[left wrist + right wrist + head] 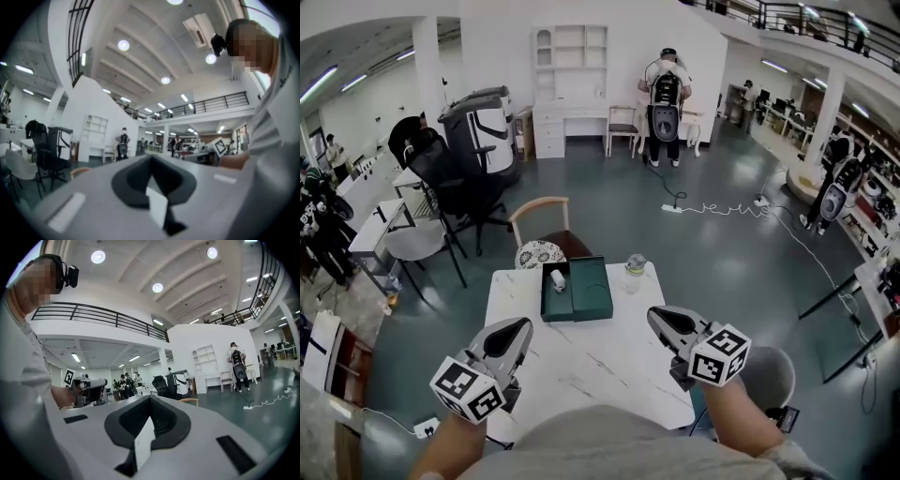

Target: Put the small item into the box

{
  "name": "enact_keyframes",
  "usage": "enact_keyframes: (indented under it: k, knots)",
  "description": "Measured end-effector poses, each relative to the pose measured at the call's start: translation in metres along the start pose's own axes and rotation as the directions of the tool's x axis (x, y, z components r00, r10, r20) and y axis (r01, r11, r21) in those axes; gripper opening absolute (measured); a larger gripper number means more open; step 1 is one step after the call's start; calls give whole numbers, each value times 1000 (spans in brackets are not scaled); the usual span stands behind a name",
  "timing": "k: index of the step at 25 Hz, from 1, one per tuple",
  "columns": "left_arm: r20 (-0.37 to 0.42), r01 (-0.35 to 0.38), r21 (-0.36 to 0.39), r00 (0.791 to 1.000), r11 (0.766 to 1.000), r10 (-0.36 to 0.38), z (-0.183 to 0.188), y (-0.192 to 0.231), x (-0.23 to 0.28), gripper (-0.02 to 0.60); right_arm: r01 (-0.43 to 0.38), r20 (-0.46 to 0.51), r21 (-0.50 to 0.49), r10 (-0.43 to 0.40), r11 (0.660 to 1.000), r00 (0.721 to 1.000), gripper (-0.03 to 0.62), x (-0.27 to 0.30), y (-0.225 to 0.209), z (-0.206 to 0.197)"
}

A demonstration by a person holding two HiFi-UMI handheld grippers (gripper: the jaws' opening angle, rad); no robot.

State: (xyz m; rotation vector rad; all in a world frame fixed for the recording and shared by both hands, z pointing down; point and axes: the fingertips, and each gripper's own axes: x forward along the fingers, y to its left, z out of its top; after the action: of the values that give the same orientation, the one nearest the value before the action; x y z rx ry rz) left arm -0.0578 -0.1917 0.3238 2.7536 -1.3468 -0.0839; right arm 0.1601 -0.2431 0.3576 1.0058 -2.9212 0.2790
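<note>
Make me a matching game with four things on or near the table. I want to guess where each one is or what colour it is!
Things:
1. box
2. small white item
3. clear jar
4. spotty cushion

Clues:
A. on the chair
B. dark green
C. inside the box
D. on the table, right of the box

Pairs: 1-B, 2-C, 3-D, 4-A

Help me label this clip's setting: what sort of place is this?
Likely a large open-plan office or lab hall: a mezzanine railing overhead, a black office chair, and a white shelf unit.
</note>
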Motion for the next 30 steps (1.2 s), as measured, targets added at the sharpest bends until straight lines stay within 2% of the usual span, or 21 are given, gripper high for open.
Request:
enact_keyframes:
  k: [11,17,30]
  knots:
    - [19,26,-32,1000,999,-25,-2,54,-44,6,28,5,20,-28,999,1000,8,40,49,-1]
    - [25,18,-70,1000,997,-16,-13,56,-52,6,43,-14,25,-42,999,999,8,35,47,-11]
    - [12,12,-65,1000,998,-11,-14,51,-50,6,62,-16,-9,-62,998,998,8,32,37,-10]
